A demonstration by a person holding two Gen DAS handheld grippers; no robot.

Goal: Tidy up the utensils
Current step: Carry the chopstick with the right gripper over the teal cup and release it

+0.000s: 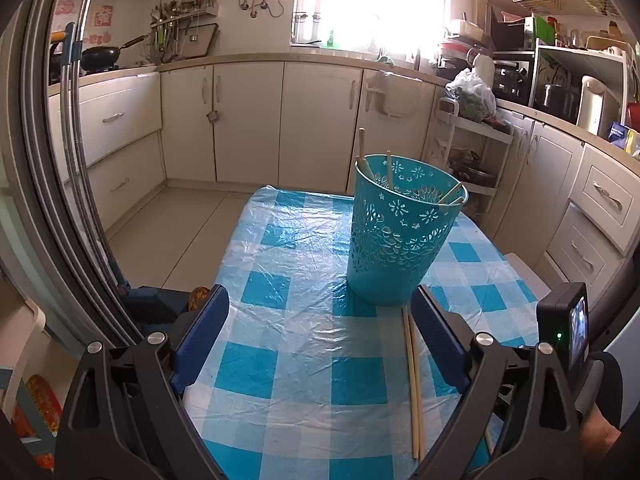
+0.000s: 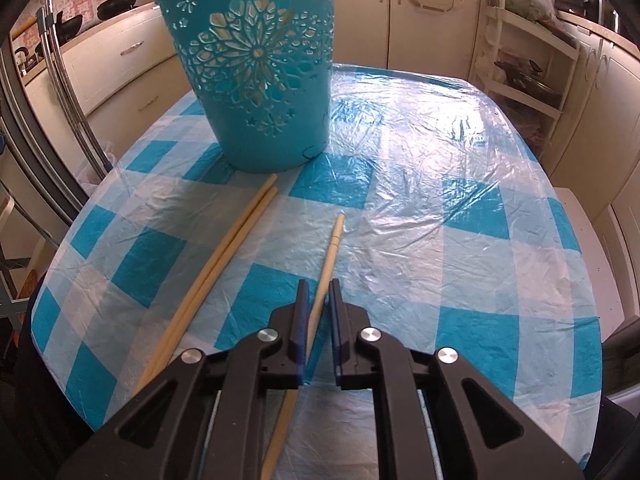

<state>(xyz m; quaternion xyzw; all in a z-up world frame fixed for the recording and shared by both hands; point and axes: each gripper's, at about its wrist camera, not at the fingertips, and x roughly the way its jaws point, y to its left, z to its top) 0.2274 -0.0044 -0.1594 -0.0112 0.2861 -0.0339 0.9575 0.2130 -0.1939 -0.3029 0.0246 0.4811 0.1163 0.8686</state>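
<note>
In the left wrist view, a blue cup with flower holes [image 1: 400, 236] stands upright on the tabletop [image 1: 280, 320]. The tabletop has a blue and white checked cover with clear plastic over it. The cup is toward the far right part of the tabletop. A few chopsticks in the cup [image 1: 362, 152] poke up over its rim. Two loose chopsticks [image 1: 414, 384] lie flat side by side, touching each other. They run from just in front of the cup back toward the near edge. The left gripper [image 1: 320, 328] has its fingers [image 1: 200, 340] spread wide apart. Nothing is between the pads. The two loose chopsticks lie just inside the right-hand finger, on the tabletop, and I cannot tell if it touches them. Part of the other gripper shows at the right edge of this view.

In the right wrist view, the same blue cup [image 2: 256, 64] stands near the far left edge of the tabletop [image 2: 440, 200]. The two loose chopsticks [image 2: 224, 256] lie just in front of it, slanting toward the near left corner. The right gripper [image 2: 319, 320] has its fingers [image 2: 301, 320] nearly closed on a single chopstick [image 2: 330, 256]. That chopstick pokes out past the fingertips toward the cup, apart from the other two.
</note>
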